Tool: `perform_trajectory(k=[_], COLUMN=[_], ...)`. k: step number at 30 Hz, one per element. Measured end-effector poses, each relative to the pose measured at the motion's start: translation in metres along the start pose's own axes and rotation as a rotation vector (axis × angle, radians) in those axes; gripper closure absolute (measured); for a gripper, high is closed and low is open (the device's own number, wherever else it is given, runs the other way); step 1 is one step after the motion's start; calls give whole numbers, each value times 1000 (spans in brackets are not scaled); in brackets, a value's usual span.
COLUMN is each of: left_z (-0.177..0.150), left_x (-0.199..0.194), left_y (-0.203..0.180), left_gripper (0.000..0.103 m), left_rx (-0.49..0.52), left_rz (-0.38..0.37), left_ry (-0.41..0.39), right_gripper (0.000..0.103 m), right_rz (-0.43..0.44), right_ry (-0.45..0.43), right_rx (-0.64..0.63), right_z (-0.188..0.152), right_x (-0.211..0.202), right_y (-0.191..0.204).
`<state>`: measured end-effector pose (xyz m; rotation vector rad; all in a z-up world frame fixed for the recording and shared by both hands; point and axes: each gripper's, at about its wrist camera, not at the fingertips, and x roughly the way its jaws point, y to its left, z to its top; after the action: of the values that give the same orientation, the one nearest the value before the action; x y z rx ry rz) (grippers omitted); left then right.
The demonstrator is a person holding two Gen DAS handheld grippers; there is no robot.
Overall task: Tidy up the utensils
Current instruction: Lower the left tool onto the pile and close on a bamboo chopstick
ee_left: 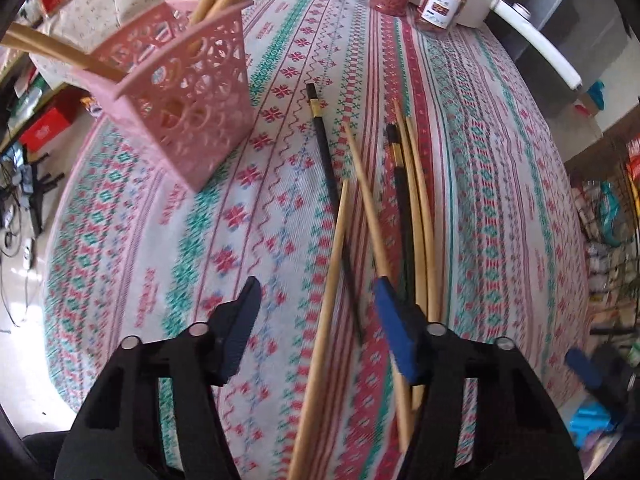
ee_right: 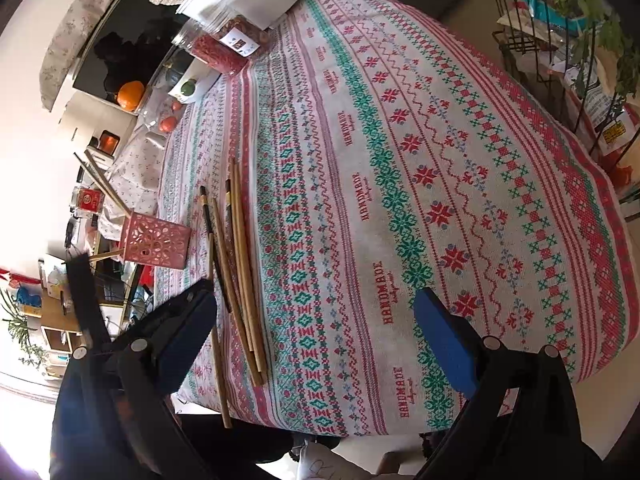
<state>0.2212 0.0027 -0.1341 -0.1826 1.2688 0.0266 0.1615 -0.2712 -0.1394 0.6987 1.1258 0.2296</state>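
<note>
Several chopsticks (ee_left: 416, 216) between open left fingers (ee_left: 240, 320), seemingly untouched; right fingers (ee_right: 448, 336) wide.

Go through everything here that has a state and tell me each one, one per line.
pink holder: upright on the tablecloth, a few bamboo sticks already standing in it
loose chopsticks: lying flat on the cloth, bamboo and black mixed
left gripper: jaws apart over one bamboo chopstick, not pressing it
right gripper: jaws open, empty
jars: lidded, upright
</note>
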Motion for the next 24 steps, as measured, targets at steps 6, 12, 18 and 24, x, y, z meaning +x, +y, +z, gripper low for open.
perform_trajectory(k=[6, 12, 18, 24], left_z=[16, 18, 12, -5], left_x=[14, 21, 18, 5], left_y=[-3, -10, -6, 5], left_gripper=[67, 90, 98, 98], left_rx=[-33, -13, 9, 14], left_rz=[-17, -47, -74, -130], left_ry=[22, 16, -23, -56], right_gripper=[7, 7, 7, 7], right_rz=[-6, -35, -62, -105], right_ry=[1, -2, 16, 33], right_rx=[-40, -78, -91, -90], right_z=[-1, -4, -4, -2], right_x=[-4, -3, 5, 16], right_y=[3, 9, 9, 9])
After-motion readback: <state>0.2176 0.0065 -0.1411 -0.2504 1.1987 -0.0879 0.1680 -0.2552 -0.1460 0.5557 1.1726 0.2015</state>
